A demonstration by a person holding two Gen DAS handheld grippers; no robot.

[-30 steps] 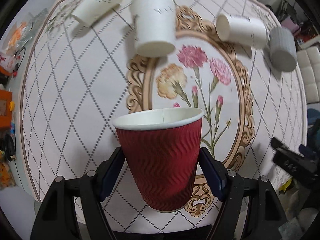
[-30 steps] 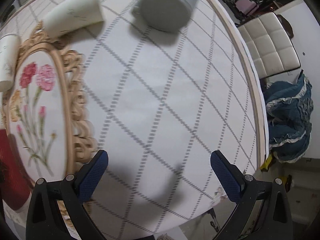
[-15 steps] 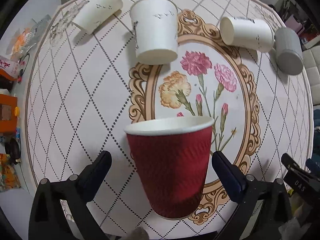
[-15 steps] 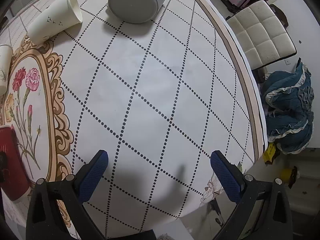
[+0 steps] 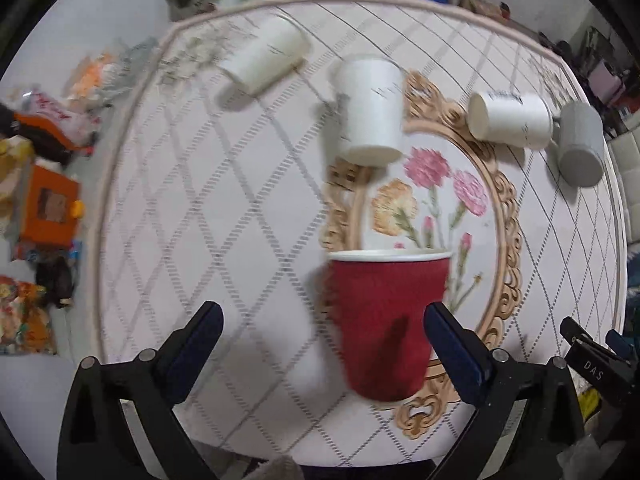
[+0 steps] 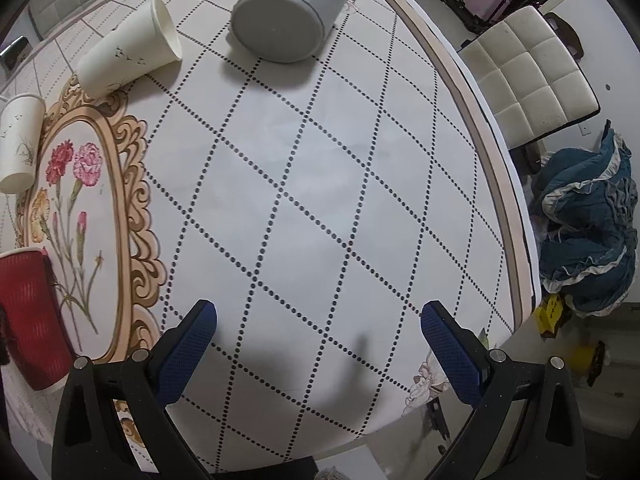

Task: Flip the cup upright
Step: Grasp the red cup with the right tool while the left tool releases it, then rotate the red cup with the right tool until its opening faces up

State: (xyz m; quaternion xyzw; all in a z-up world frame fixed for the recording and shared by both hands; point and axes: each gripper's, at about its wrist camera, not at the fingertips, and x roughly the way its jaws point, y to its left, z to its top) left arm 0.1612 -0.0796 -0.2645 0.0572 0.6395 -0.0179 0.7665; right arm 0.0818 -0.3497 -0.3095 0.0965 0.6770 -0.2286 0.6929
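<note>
A red ribbed paper cup (image 5: 386,320) stands upright on the round table (image 5: 240,208), mouth up; it also shows at the left edge of the right wrist view (image 6: 28,316). My left gripper (image 5: 320,324) is open and empty, its jaws apart from the cup, which stands toward the right jaw. My right gripper (image 6: 318,324) is open and empty above the table's right part. Three white paper cups lie on their sides: one far left (image 5: 266,56), one in the middle (image 5: 370,114), one at the right (image 5: 510,120). A grey cup (image 5: 580,146) lies on its side beyond them (image 6: 290,10).
The table carries a cloth with a flower medallion (image 5: 432,200). The table's edge runs near both grippers. Bags and boxes (image 5: 44,208) lie on the floor at the left. A white padded chair (image 6: 528,76) and a blue cloth heap (image 6: 588,240) are at the right.
My left gripper has opened, let go of the red cup and drawn back and to the left. The cup stays upright on the table. My right gripper has drawn back a little.
</note>
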